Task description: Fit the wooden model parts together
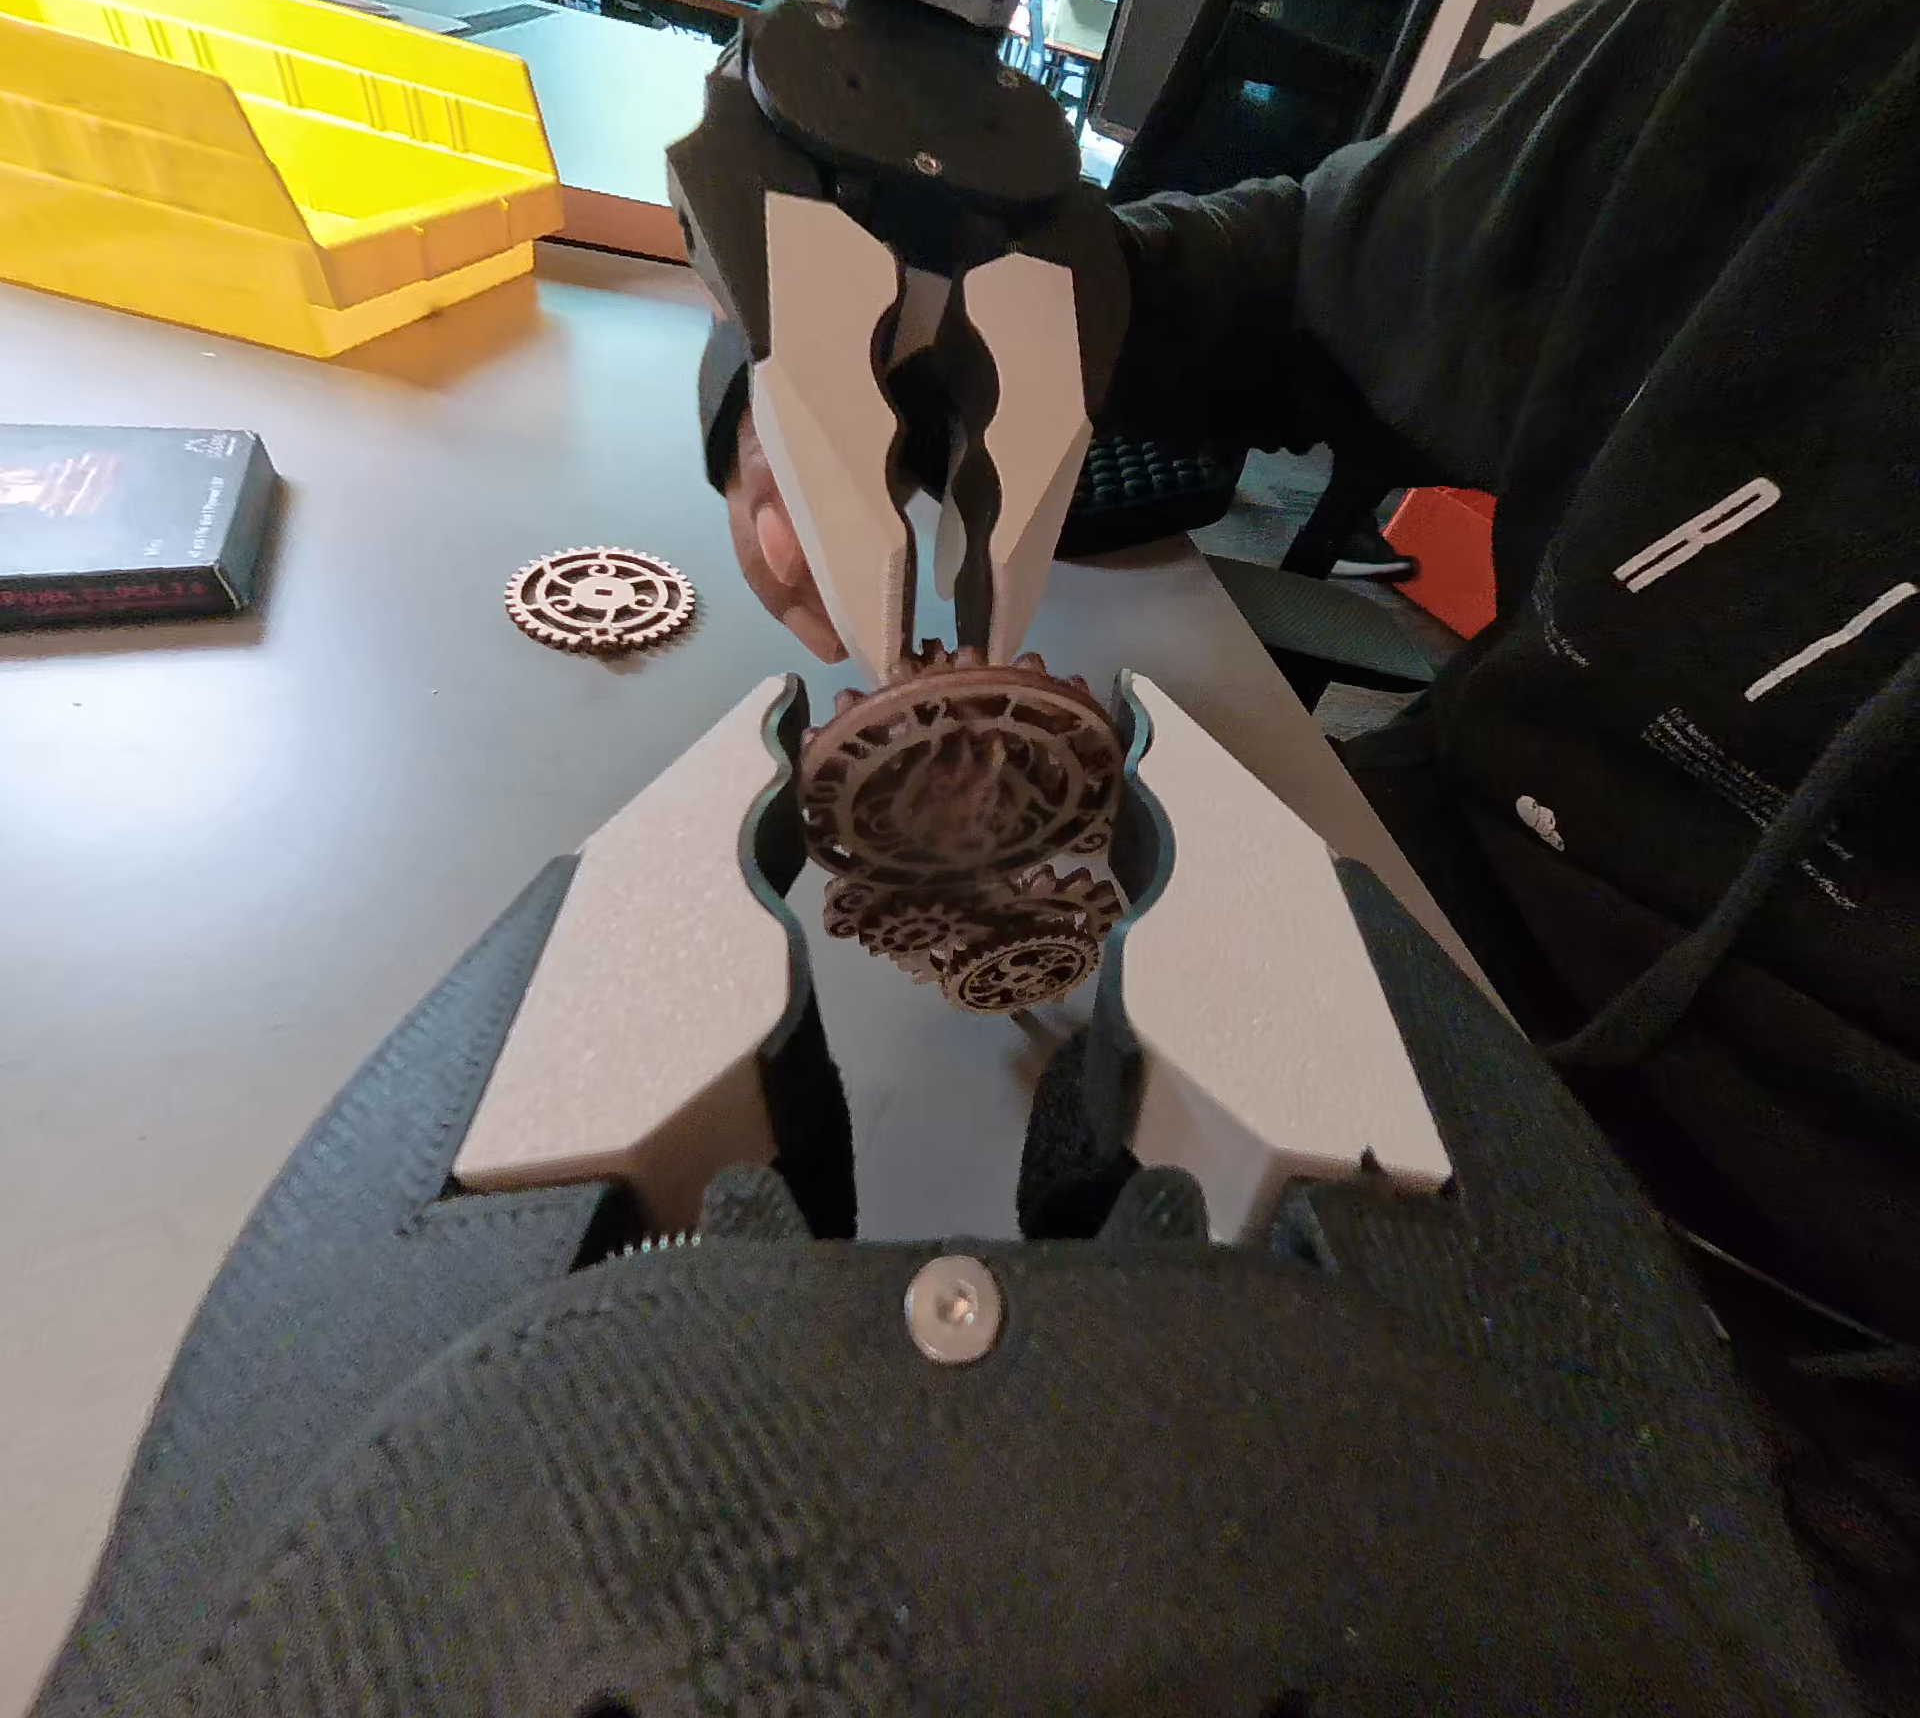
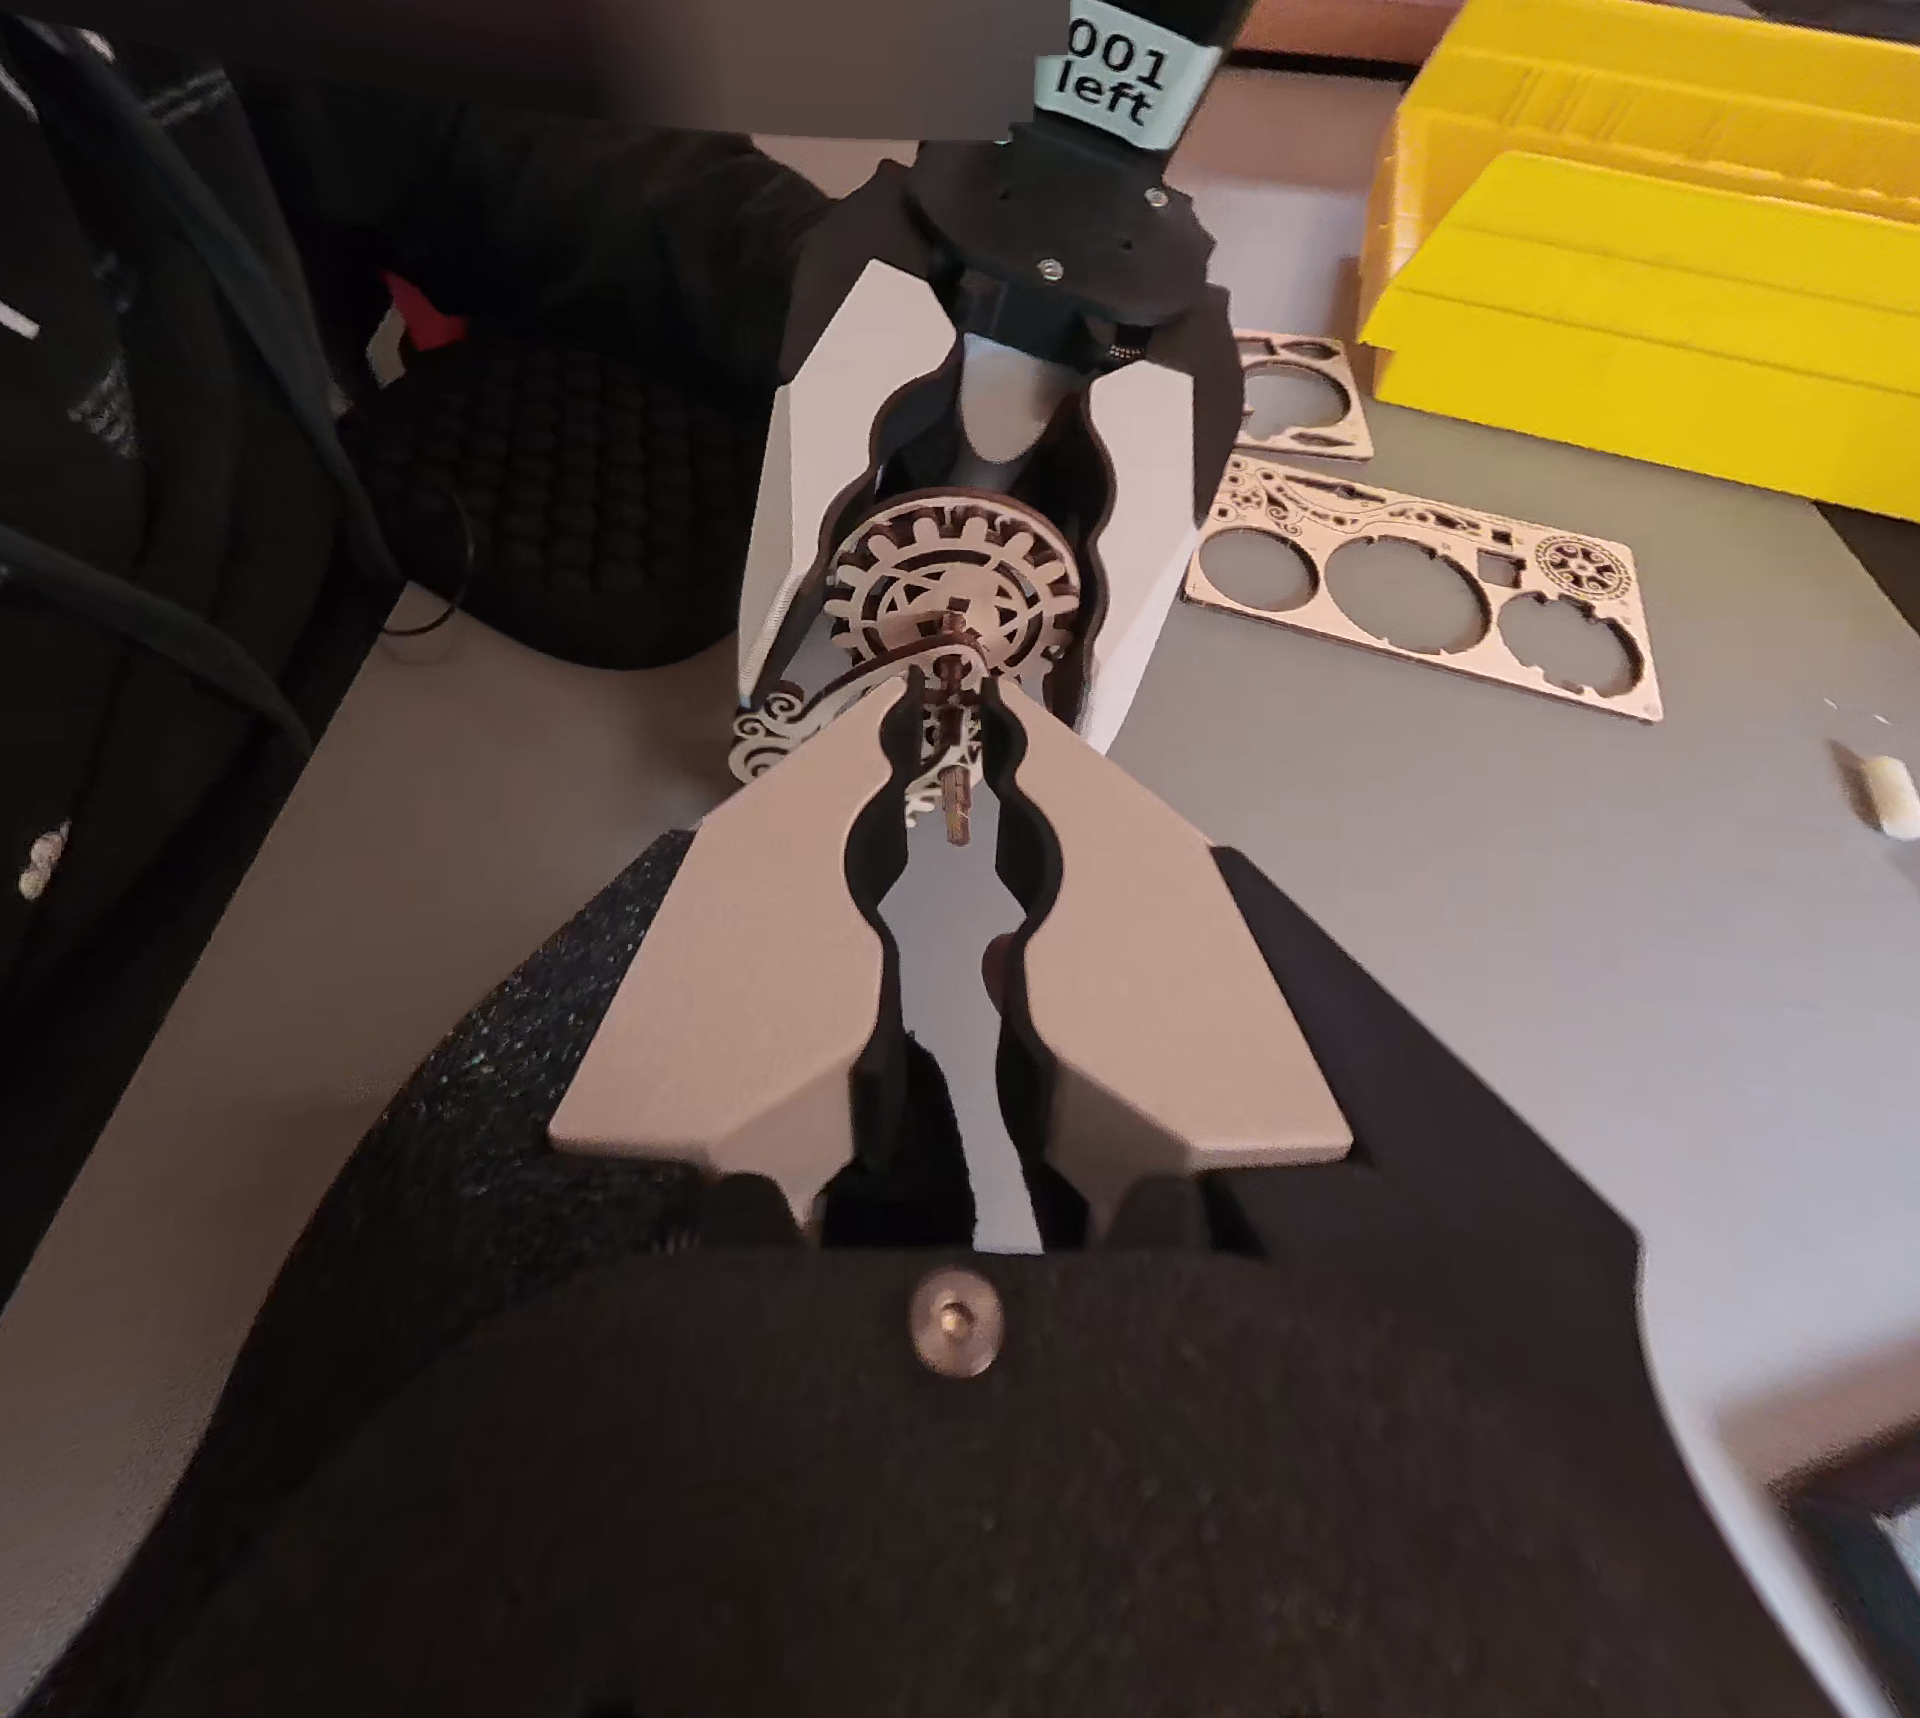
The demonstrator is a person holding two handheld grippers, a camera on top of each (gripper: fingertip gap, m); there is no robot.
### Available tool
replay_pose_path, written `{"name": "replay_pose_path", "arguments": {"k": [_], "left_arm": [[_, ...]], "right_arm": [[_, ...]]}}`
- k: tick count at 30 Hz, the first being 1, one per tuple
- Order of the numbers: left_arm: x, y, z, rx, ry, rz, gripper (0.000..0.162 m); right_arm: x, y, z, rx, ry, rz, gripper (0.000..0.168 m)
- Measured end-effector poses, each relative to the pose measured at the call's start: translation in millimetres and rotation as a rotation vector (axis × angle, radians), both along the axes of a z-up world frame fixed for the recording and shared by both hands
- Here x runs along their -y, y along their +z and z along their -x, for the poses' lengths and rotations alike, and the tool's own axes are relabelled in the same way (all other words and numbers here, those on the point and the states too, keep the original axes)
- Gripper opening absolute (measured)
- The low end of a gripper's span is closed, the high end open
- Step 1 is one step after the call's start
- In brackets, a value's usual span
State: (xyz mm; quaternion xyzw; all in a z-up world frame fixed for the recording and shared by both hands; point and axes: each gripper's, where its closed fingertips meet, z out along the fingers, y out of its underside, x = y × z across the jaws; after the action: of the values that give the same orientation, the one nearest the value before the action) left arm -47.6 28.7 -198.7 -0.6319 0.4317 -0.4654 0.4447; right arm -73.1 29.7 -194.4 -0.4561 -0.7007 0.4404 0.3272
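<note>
A dark wooden gear assembly [image 1: 961,785], a large fretwork disc with smaller gears beneath it, is clamped by its edges in my left gripper [image 1: 961,733] above the table. From the right wrist view the assembly [image 2: 951,588] shows its pale spoked side, with a scrolled arm and a thin wooden axle [image 2: 954,801] sticking out towards the camera. My right gripper [image 2: 951,718] is shut on this axle. In the left wrist view the right gripper [image 1: 948,645] comes down from above and pinches at the assembly's top edge. The left gripper [image 2: 935,640] stands opposite.
A loose wooden gear [image 1: 600,600] and a black box [image 1: 125,525] lie on the grey table to the left. Yellow bins [image 1: 260,141] [image 2: 1662,266] stand at the back. Punched-out wooden sheets [image 2: 1423,608] and a small white piece [image 2: 1886,795] lie on the right. A person in black [image 1: 1610,525] is close by. Only a small space, under 4 cm, lies between the two pairs of fingers.
</note>
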Motion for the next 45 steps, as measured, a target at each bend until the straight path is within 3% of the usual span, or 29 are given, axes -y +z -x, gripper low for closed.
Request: {"name": "replay_pose_path", "arguments": {"k": [11, 13, 30, 45], "left_arm": [[-0.7, 1.1, 4.8, -0.023, 0.036, -0.065, 0.057], [7.8, 0.8, -0.7, -0.021, -0.003, -0.069, 0.057], [0.9, 6.5, 2.1, -0.012, 0.030, -0.151, 0.057], [-5.2, 7.2, 4.1, -0.046, 0.106, -0.277, 0.057]], "right_arm": [[-13.5, -3.7, -22.0, -0.065, -0.169, 0.080, 0.009], [-0.4, -0.1, -22.6, -0.093, -0.126, 0.141, 0.009], [-3.0, 18.1, -9.7, -0.092, -0.125, 0.003, 0.009], [-7.4, 15.8, -9.1, -0.003, -0.195, -0.076, 0.009]]}}
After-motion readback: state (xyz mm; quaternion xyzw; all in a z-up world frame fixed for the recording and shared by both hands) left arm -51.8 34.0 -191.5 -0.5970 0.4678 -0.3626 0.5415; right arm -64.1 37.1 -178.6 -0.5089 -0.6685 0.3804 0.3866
